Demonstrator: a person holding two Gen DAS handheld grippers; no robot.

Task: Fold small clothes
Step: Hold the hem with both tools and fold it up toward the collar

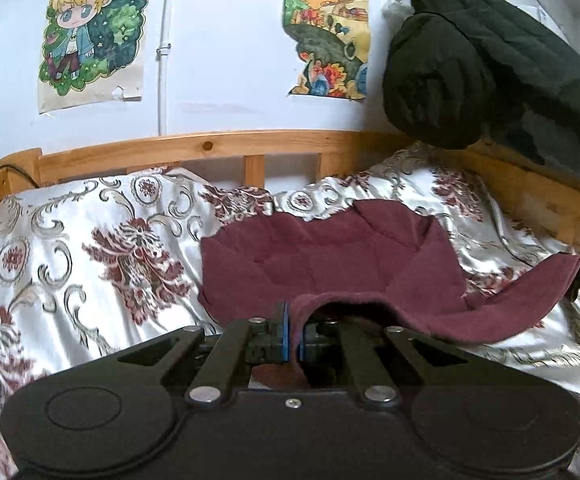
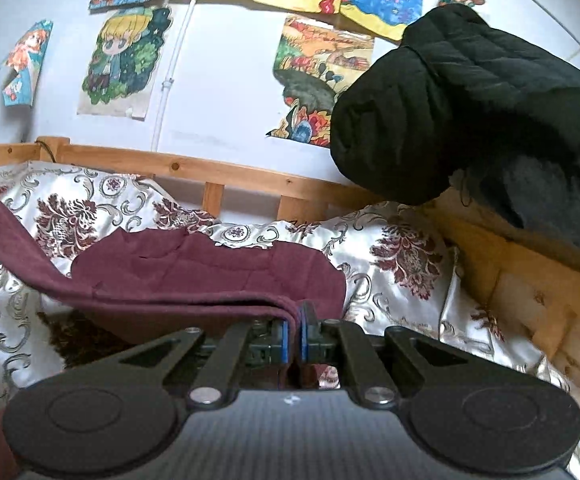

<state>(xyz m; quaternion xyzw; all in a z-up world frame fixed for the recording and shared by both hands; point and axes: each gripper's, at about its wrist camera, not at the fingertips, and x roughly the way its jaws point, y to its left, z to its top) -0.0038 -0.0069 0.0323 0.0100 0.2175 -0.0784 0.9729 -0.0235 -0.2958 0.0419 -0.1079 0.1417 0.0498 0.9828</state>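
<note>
Maroon garment (image 1: 330,264) pinched by both tongs, label perhaps hidden

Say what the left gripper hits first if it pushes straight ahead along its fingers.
Most likely the maroon cloth itself: the left gripper is shut on its near edge, and the rest spreads over the patterned bedspread directly ahead. Beyond that stands the wooden bed rail, though depth is uncertain.
</note>
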